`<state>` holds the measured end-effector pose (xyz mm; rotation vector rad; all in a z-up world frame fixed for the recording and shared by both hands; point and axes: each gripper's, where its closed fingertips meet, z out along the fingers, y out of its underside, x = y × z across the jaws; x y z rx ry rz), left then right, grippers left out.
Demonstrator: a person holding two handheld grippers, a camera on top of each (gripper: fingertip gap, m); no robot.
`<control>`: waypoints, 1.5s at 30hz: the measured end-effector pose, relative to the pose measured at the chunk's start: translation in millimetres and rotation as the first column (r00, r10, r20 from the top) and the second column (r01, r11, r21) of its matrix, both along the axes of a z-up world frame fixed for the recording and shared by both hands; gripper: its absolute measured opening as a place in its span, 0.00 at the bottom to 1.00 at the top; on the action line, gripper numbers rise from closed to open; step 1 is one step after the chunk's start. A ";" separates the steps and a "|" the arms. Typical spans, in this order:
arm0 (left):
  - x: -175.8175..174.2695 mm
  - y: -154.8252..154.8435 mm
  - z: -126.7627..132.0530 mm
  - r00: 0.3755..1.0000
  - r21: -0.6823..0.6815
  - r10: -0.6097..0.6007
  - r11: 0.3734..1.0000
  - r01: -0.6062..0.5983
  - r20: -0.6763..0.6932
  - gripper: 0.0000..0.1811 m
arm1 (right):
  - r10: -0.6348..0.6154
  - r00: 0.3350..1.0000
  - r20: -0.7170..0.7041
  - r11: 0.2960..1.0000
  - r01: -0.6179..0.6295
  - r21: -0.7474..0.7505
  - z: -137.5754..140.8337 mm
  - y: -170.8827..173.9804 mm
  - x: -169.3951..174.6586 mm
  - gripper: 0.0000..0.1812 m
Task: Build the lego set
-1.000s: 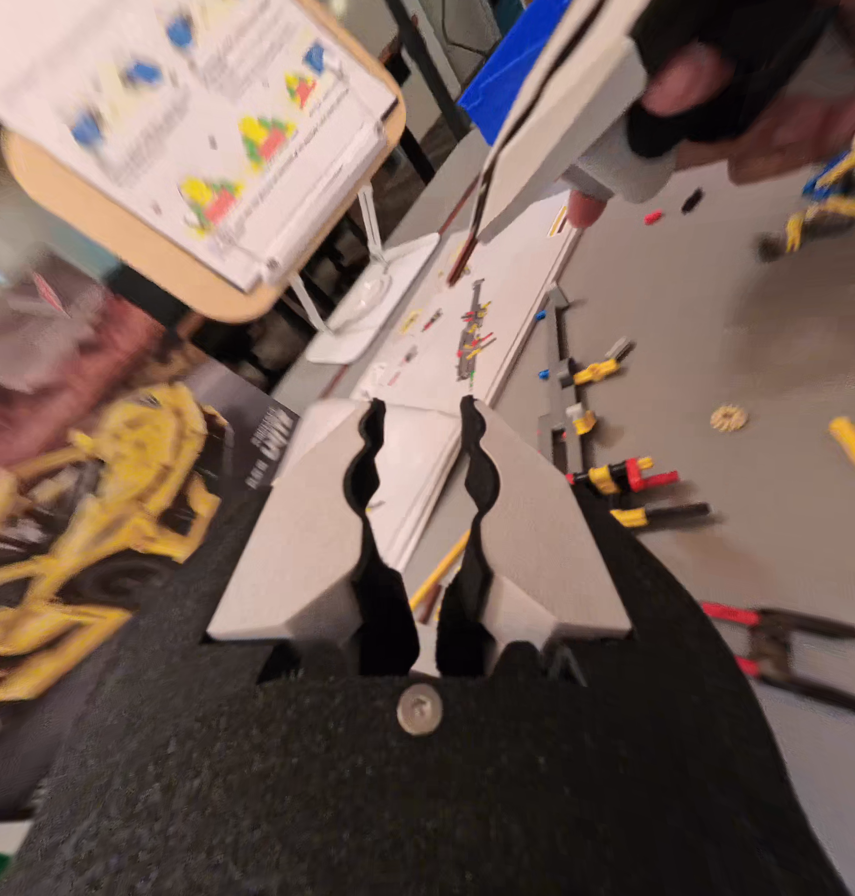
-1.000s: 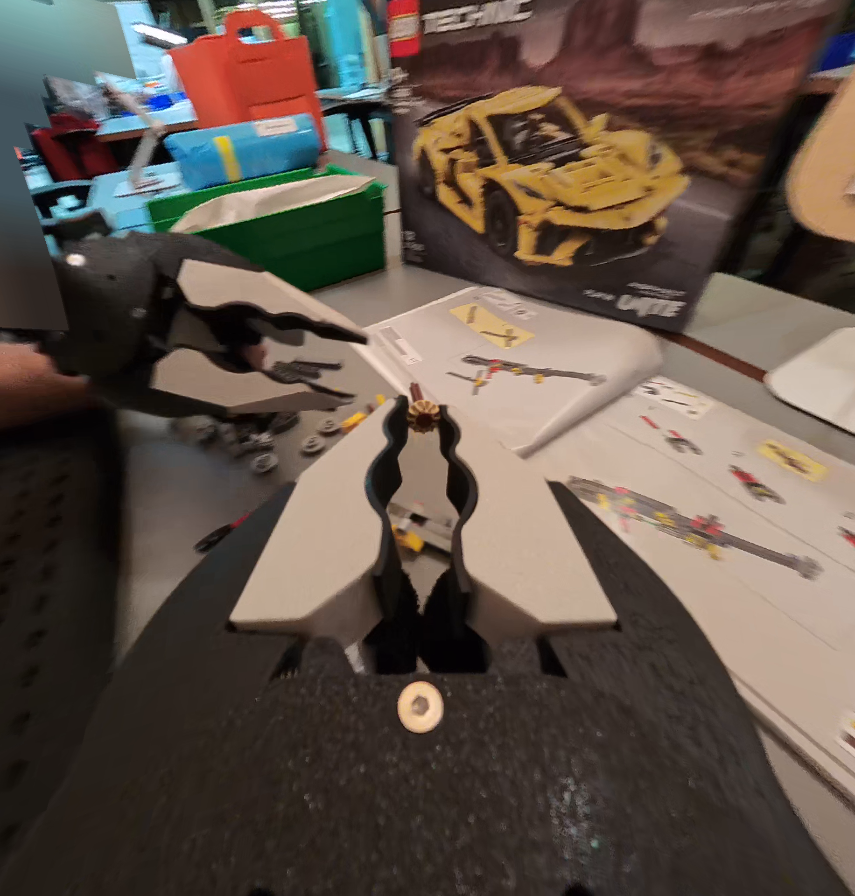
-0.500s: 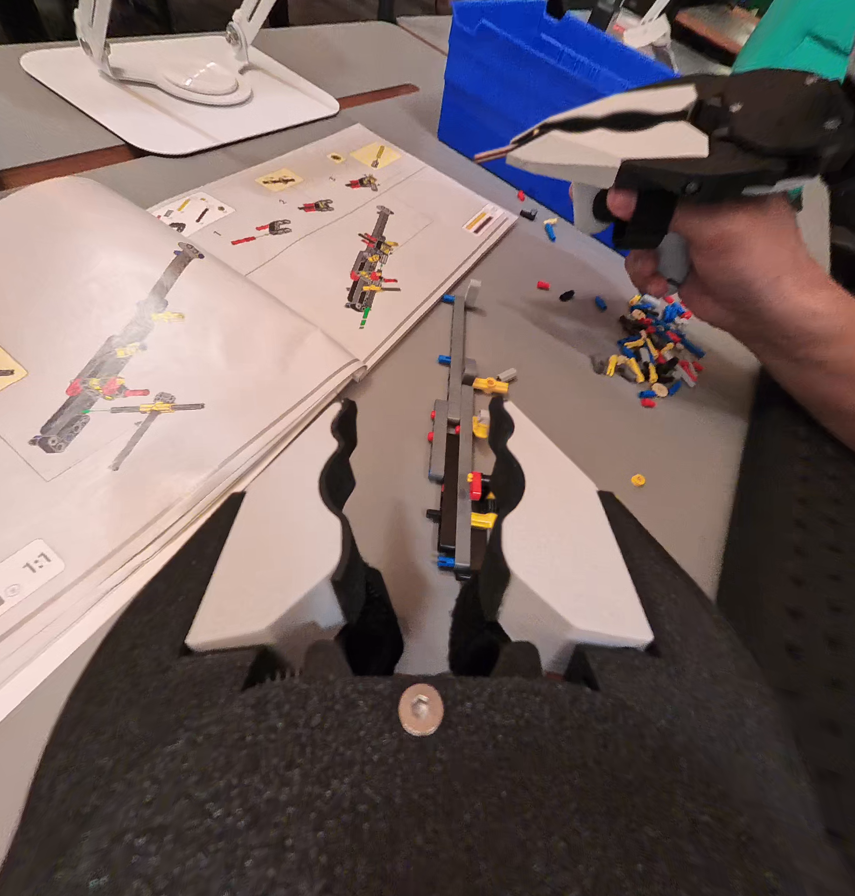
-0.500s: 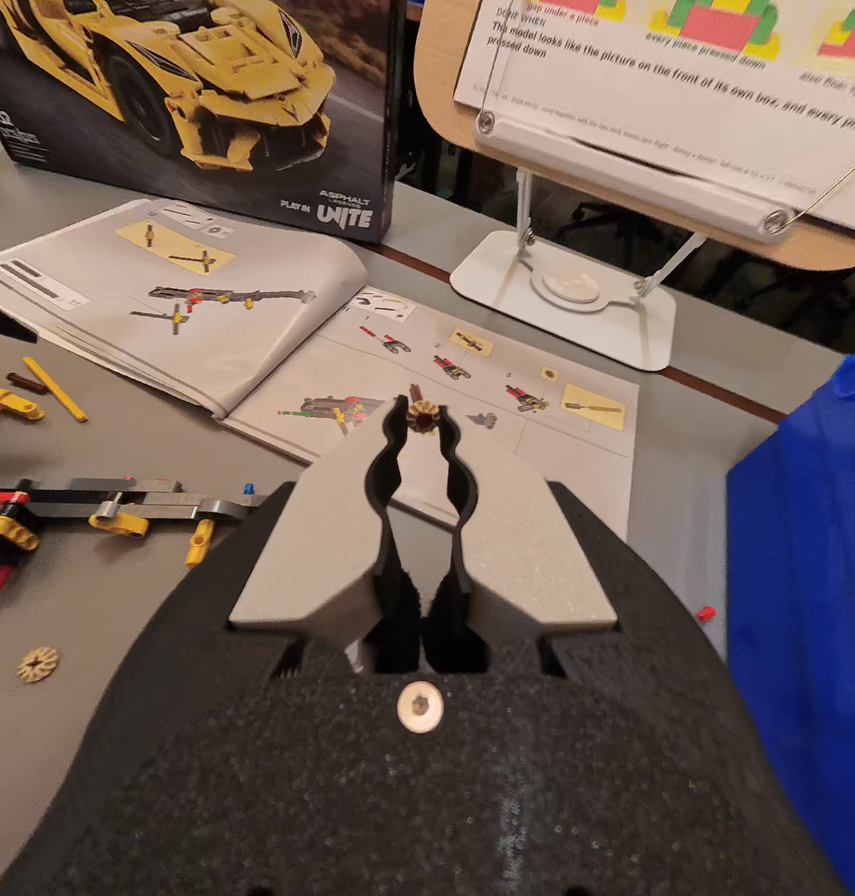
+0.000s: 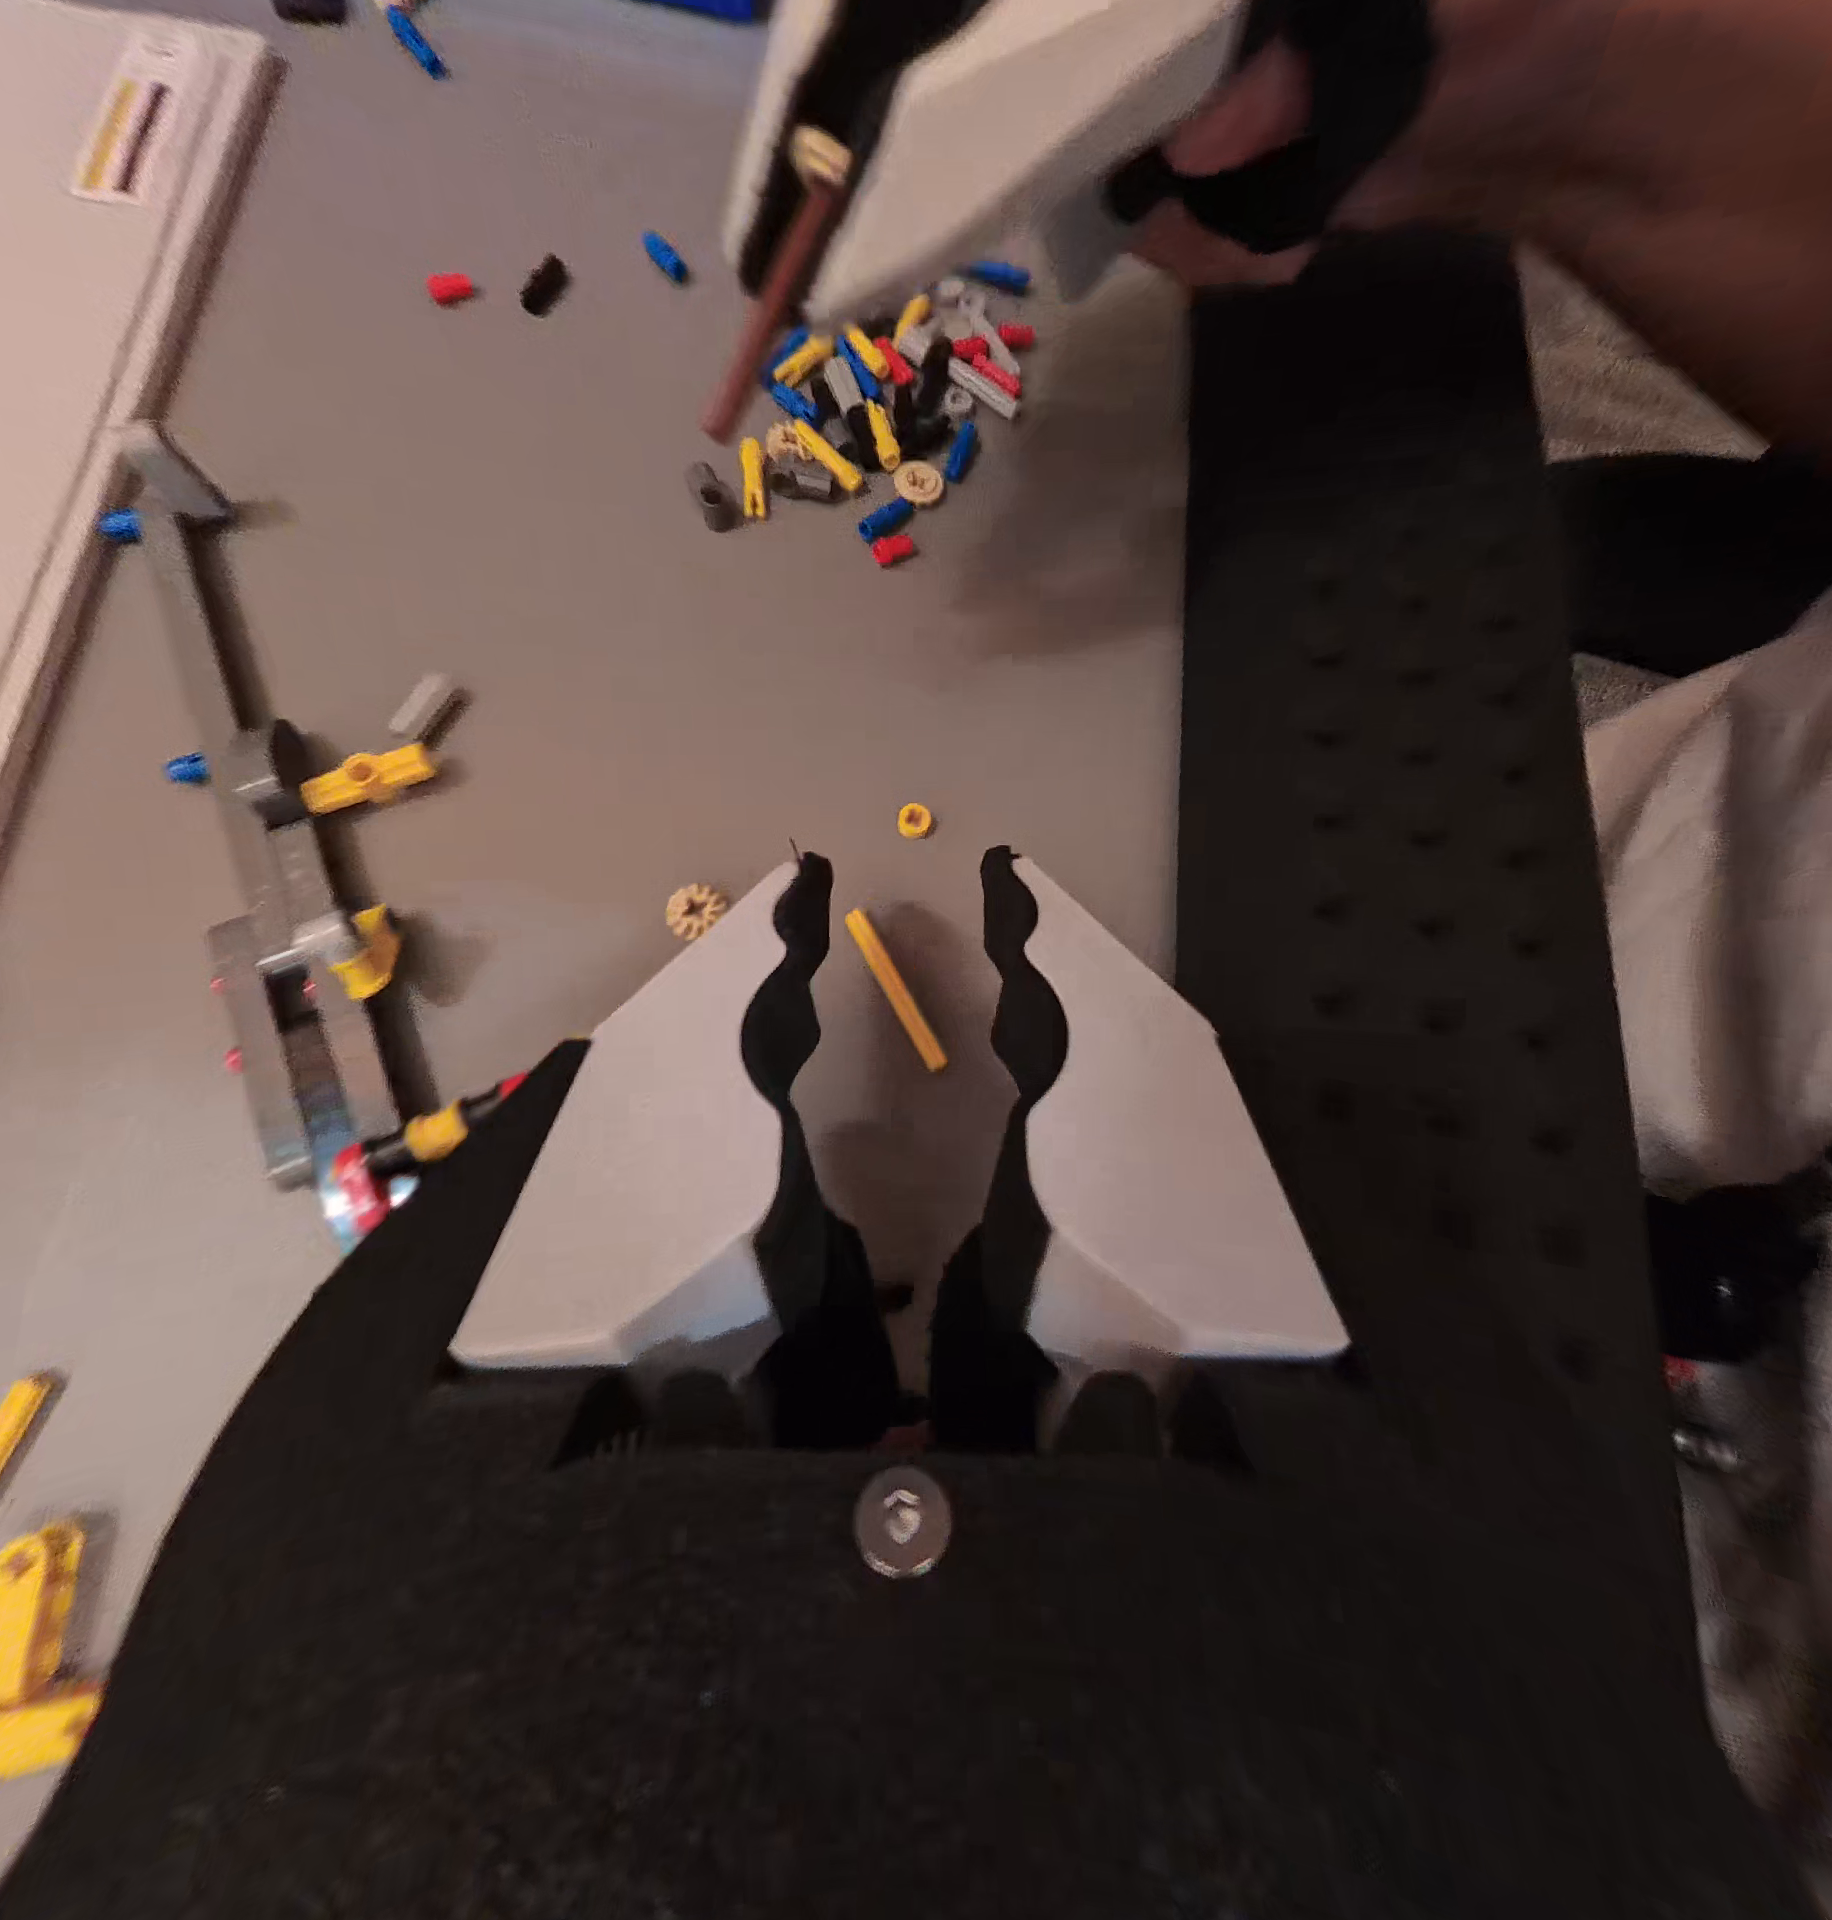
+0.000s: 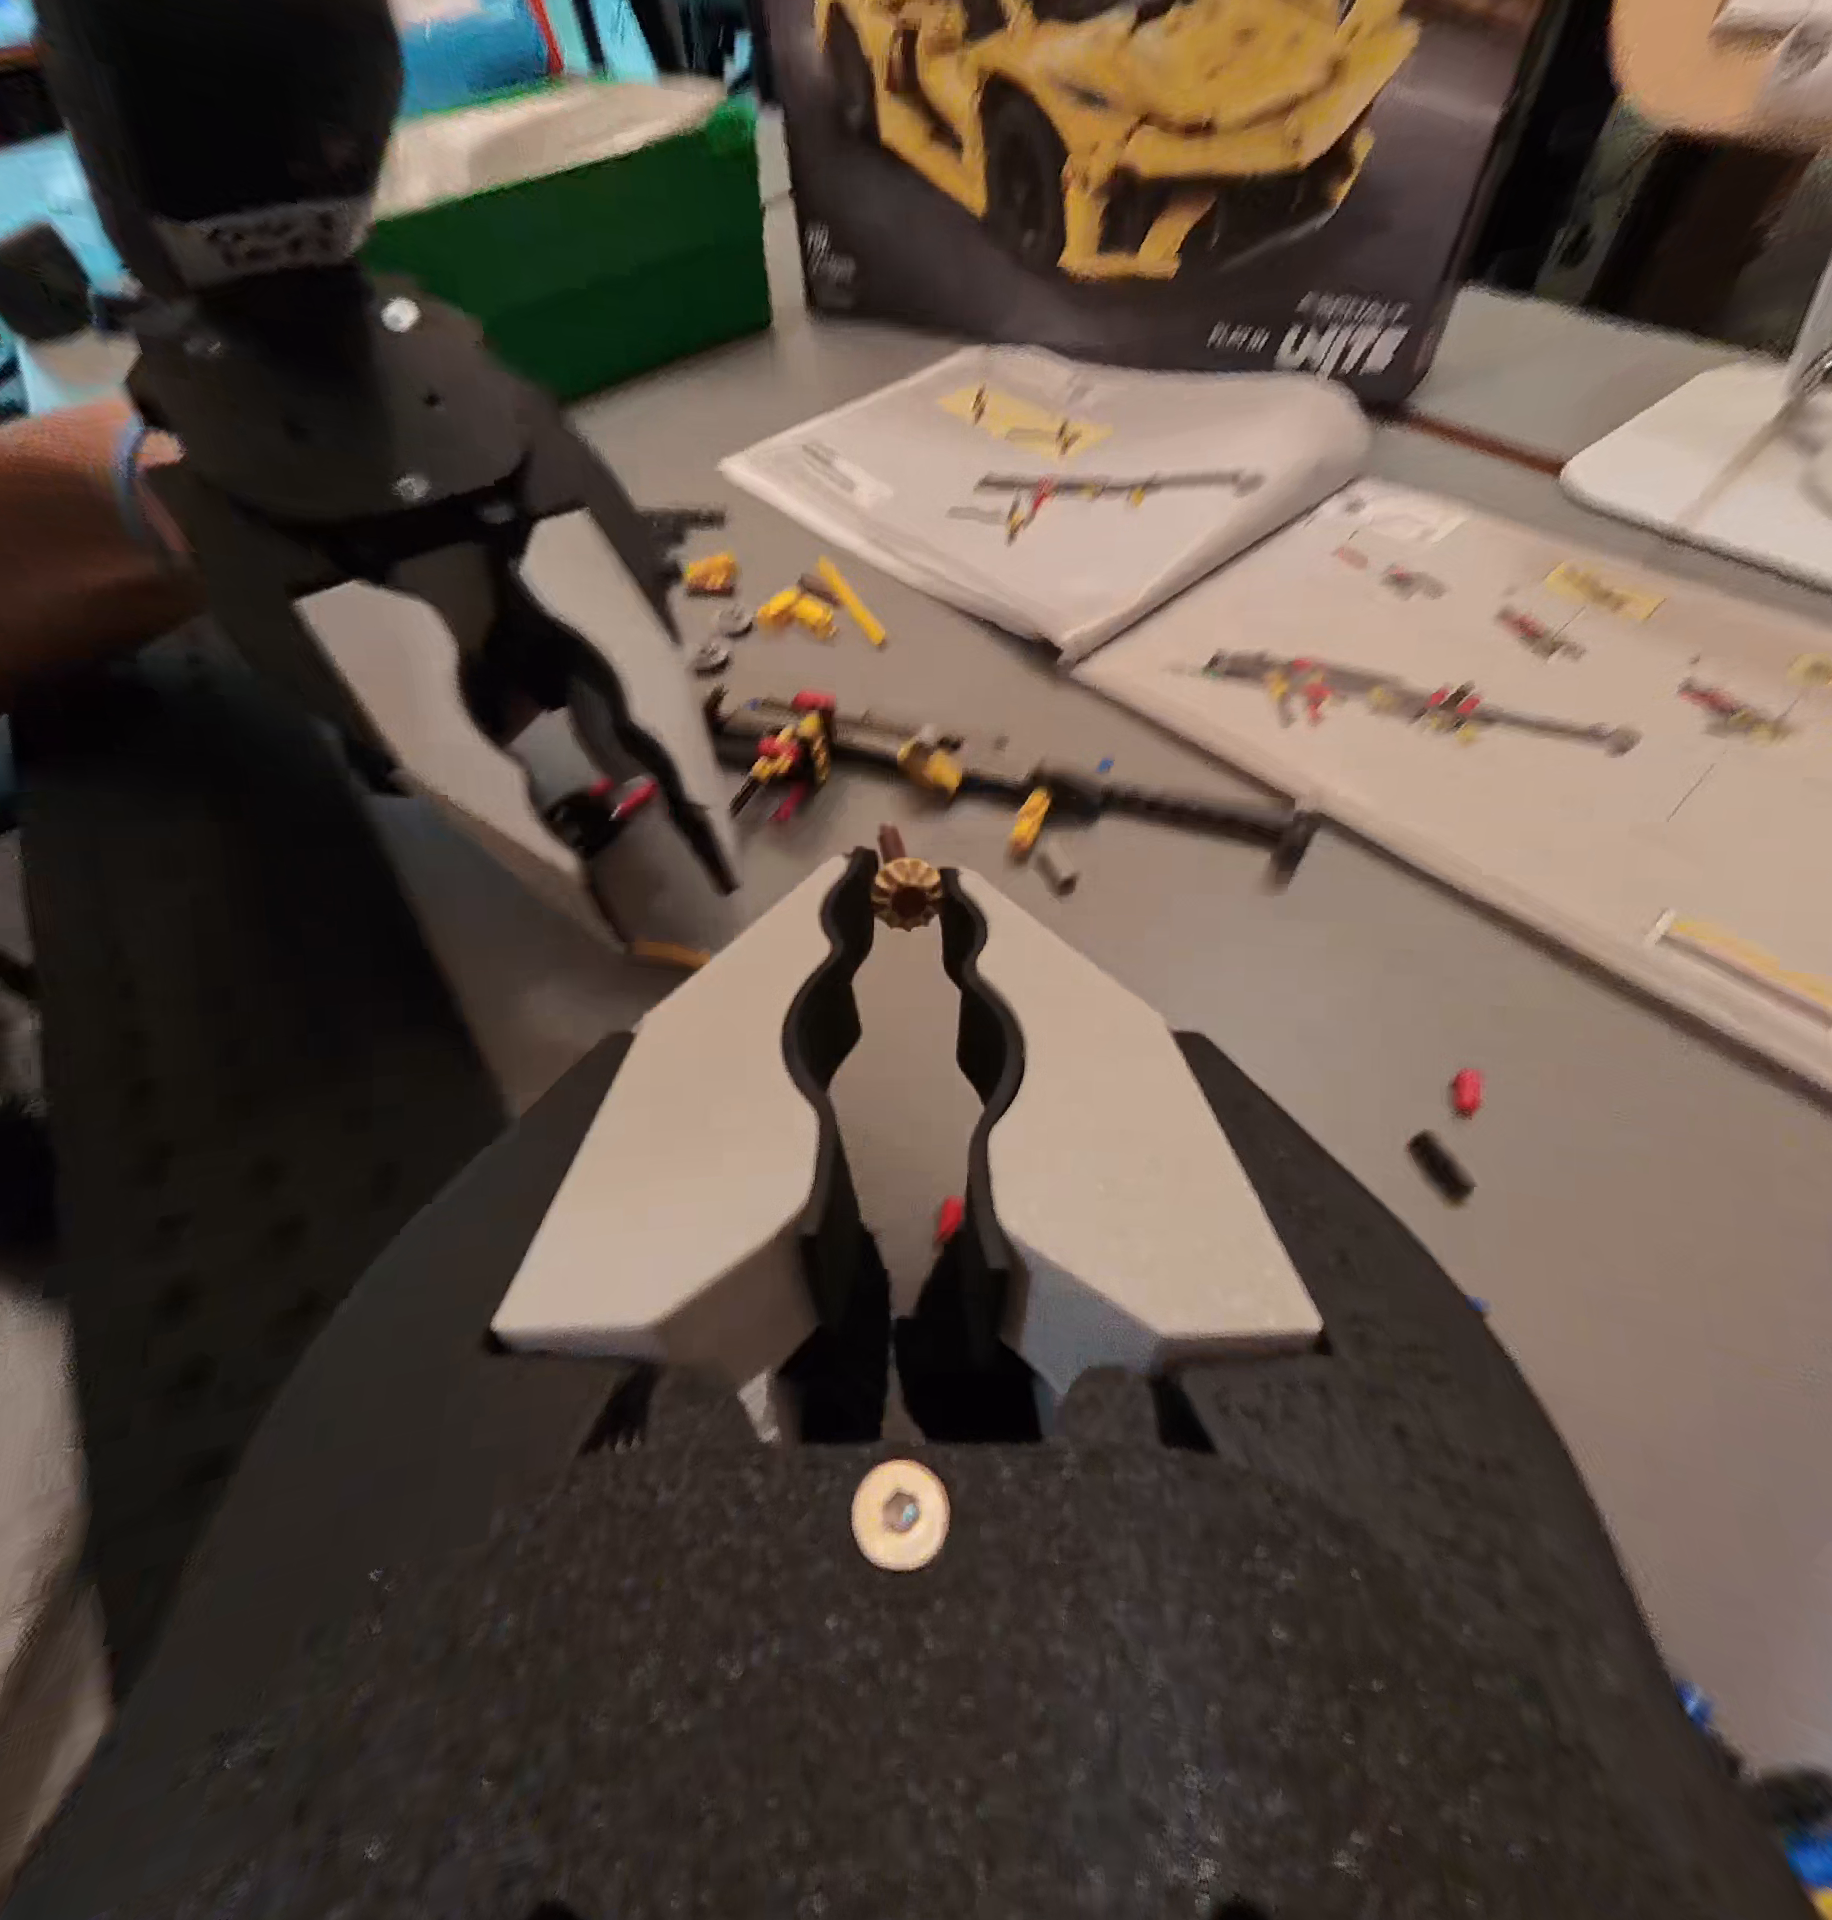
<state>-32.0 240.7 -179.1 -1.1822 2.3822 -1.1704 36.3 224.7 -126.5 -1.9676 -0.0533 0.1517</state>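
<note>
Left gripper (image 5: 904, 857) hangs over the grey table (image 5: 600, 644) w/ jaws spread wide, nothing between them but air. Directly below the gap, centre frame, lies a short yellow rod (image 5: 896, 989), flat and angled. A tan gear (image 5: 695, 910) sits just left of the left tip; a small yellow ring (image 5: 914, 820) just above the gap.

Right gripper (image 6: 904, 878) is clamped on a tan gear w/ a brown axle (image 5: 777, 312) through it. In the left wrist view the axle pokes down out of the tips, upper centre, above the pile of small pins (image 5: 881, 405).

The half-built grey beam assembly (image 5: 268, 935) runs down the left side of that view, beside the open instruction booklet (image 6: 1047, 488).

Likely step: left picks up the yellow rod. To do it well:
- Drop straight down, keep jaws wide till tips bracket the rod.
- Rod lies diagonal to the jaw line, so twist the wrist a bit so fingers close across its width, not its ends.
- Grip near mid-length, or it'll pivot.
- Watch the gear and ring nearby; easy to nudge.
- Hold the right still meanwhile, axle could slip.
</note>
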 end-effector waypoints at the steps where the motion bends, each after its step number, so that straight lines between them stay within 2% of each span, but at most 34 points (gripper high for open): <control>1: 3.3 -5.2 -5.1 1.000 0.020 -0.001 1.000 0.001 -0.011 0.16 | 0.016 1.000 0.006 0.999 -0.016 -0.028 -5.3 -7.7 -8.1 0.06; 5: 13.5 -14.9 -19.9 0.999 0.081 0.018 0.997 -0.014 -0.041 0.12 | -0.019 0.999 0.026 1.000 0.018 0.021 -8.8 -25.4 -17.9 0.06; 8: 15.7 -14.2 -26.6 0.998 0.142 0.030 0.990 -0.022 -0.051 0.10 | -0.042 0.999 0.008 0.997 0.041 0.063 -0.4 -28.9 -15.6 0.06; 14: 14.8 -22.4 -29.7 0.997 0.125 0.035 0.992 -0.027 -0.063 0.05 | -0.042 0.998 0.053 0.998 0.040 0.045 -3.8 -33.5 -14.6 0.06; 21: 16.7 -20.4 -31.0 0.999 0.130 0.023 0.991 -0.020 -0.025 0.03 | -0.061 0.998 0.016 0.998 0.061 0.019 -8.4 -30.7 -10.3 0.06; 23: 25.6 -11.8 -15.5 0.995 0.100 0.052 0.993 -0.061 0.082 0.03 | -0.086 0.994 -0.067 0.996 0.086 0.009 -9.4 -27.0 -5.7 0.06; 24: 30.8 -7.0 -0.6 0.986 0.037 0.079 0.996 -0.085 0.145 0.03 | -0.069 0.987 -0.145 0.997 0.071 0.014 -8.3 -23.6 -7.6 0.06; 26: 35.5 0.7 42.1 0.952 -0.179 0.130 0.980 -0.082 0.276 0.03 | -0.008 0.937 -0.349 0.994 0.047 0.102 7.9 -12.9 -11.0 0.06; 27: 35.1 6.9 66.1 0.926 -0.301 0.168 0.951 -0.062 0.339 0.03 | 0.059 0.888 -0.456 0.982 0.031 0.188 23.1 -6.8 -13.0 0.06; 29: 28.3 21.5 107.9 0.877 -0.524 0.244 0.852 0.010 0.413 0.03 | 0.179 0.768 -0.615 0.941 0.048 0.335 49.4 7.2 -7.8 0.06; 31: 22.1 38.2 135.7 0.844 -0.679 0.322 0.731 0.068 0.430 0.03 | 0.296 0.680 -0.670 0.904 0.026 0.426 66.4 23.5 -9.4 0.06; 32: 19.3 44.3 144.4 0.837 -0.730 0.344 0.677 0.094 0.427 0.03 | 0.313 0.680 -0.663 0.902 0.005 0.431 68.9 34.4 -14.0 0.06; 34: 14.6 53.5 155.9 0.827 -0.796 0.376 0.591 0.133 0.418 0.02 | 0.353 0.725 -0.591 0.888 -0.059 0.457 79.7 53.2 -32.2 0.06; 37: 9.4 61.2 163.6 0.826 -0.853 0.400 0.493 0.170 0.396 0.02 | 0.391 0.763 -0.515 0.859 -0.101 0.503 98.0 71.2 -53.0 0.06; 41: 4.7 71.4 169.1 0.858 -0.917 0.384 0.339 0.212 0.340 0.02 | 0.418 0.739 -0.529 0.842 -0.095 0.532 102.7 77.6 -58.8 0.06; 43: 5.0 73.5 166.8 0.872 -0.929 0.372 0.303 0.210 0.318 0.02 | 0.423 0.730 -0.537 0.833 -0.080 0.547 105.0 77.6 -57.1 0.06; 45: 4.9 70.8 164.7 0.878 -0.927 0.358 0.310 0.209 0.318 0.02 | 0.416 0.738 -0.532 0.835 -0.077 0.545 104.0 77.8 -55.2 0.06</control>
